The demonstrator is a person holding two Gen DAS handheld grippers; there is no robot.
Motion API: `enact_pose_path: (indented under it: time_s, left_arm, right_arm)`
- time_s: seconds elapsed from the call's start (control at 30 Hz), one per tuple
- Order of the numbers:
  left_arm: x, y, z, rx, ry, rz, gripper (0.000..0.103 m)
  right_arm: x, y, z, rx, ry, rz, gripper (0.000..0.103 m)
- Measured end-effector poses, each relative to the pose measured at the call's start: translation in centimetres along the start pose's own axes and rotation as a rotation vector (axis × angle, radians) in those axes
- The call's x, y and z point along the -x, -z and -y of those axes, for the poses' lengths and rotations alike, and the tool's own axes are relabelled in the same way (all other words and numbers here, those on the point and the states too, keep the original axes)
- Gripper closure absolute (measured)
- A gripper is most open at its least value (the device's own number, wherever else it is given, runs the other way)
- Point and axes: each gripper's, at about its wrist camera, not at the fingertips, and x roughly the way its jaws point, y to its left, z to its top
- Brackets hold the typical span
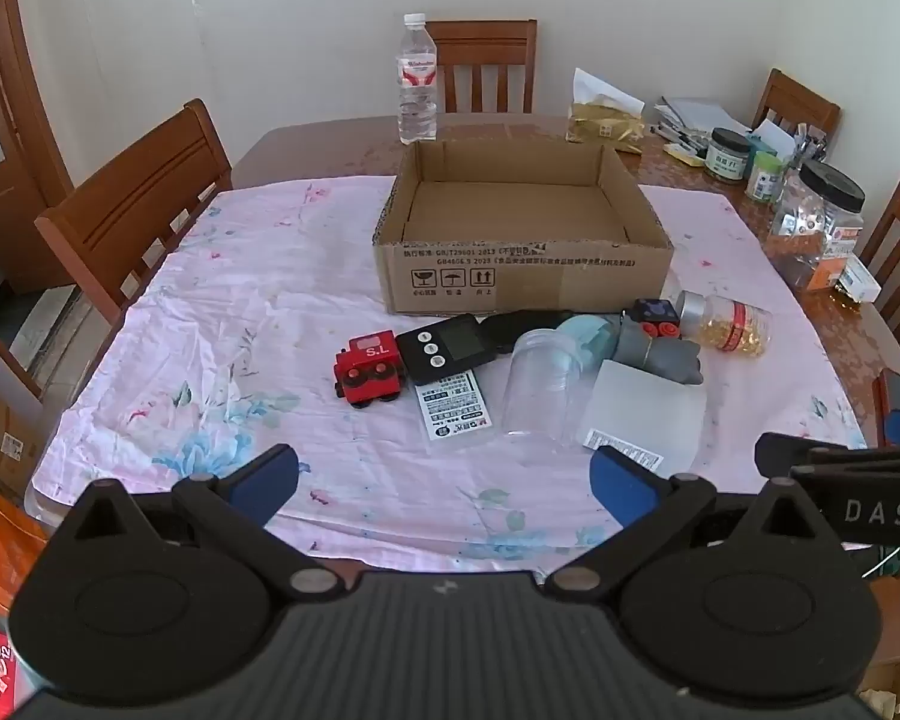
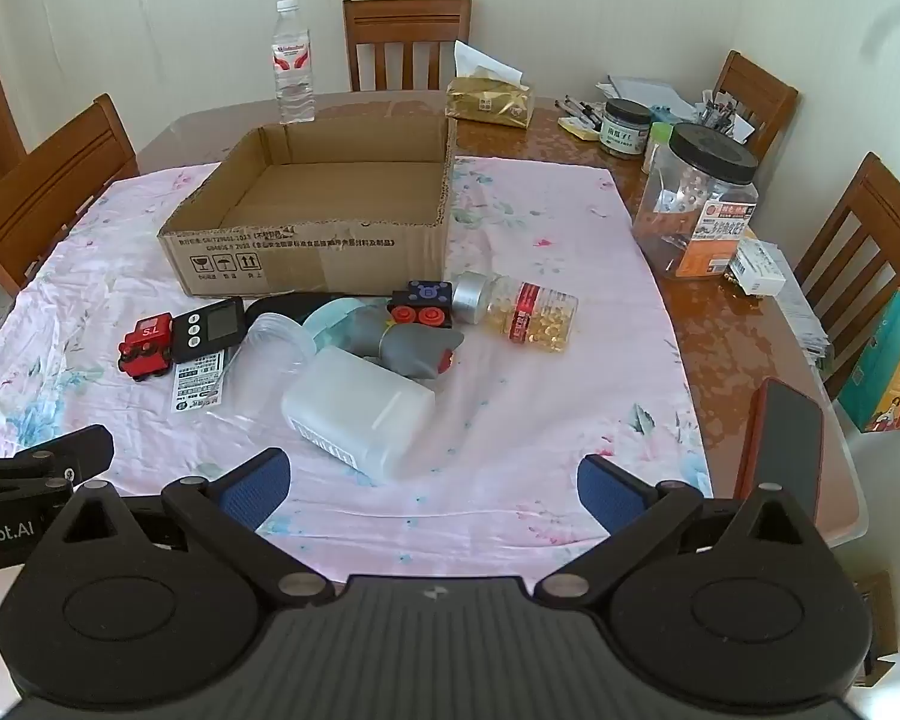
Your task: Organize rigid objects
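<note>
the toys and jars are lying in a bunch on the pink cloth (image 1: 222, 312), just in front of the cardboard box (image 1: 522, 276) and ahead of both tongs. the left tongs (image 1: 444, 480) and right tongs (image 2: 432, 483) are hanging wide open, holding nothing, near the desk's edge.

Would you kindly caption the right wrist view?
Open right claw faces toys and bottles heaped before an empty cardboard box.
</note>
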Motion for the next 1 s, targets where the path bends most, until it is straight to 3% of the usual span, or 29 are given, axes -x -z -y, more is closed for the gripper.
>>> enact_pose_path:
  time_s: [1.0]
  left_arm:
    - [0.53, -0.20, -0.07, 0.007, 0.000, -0.002, 0.000]
  right_arm:
    - [0.73, -0.27, -0.31, 0.019, -0.010, 0.016, 0.000]
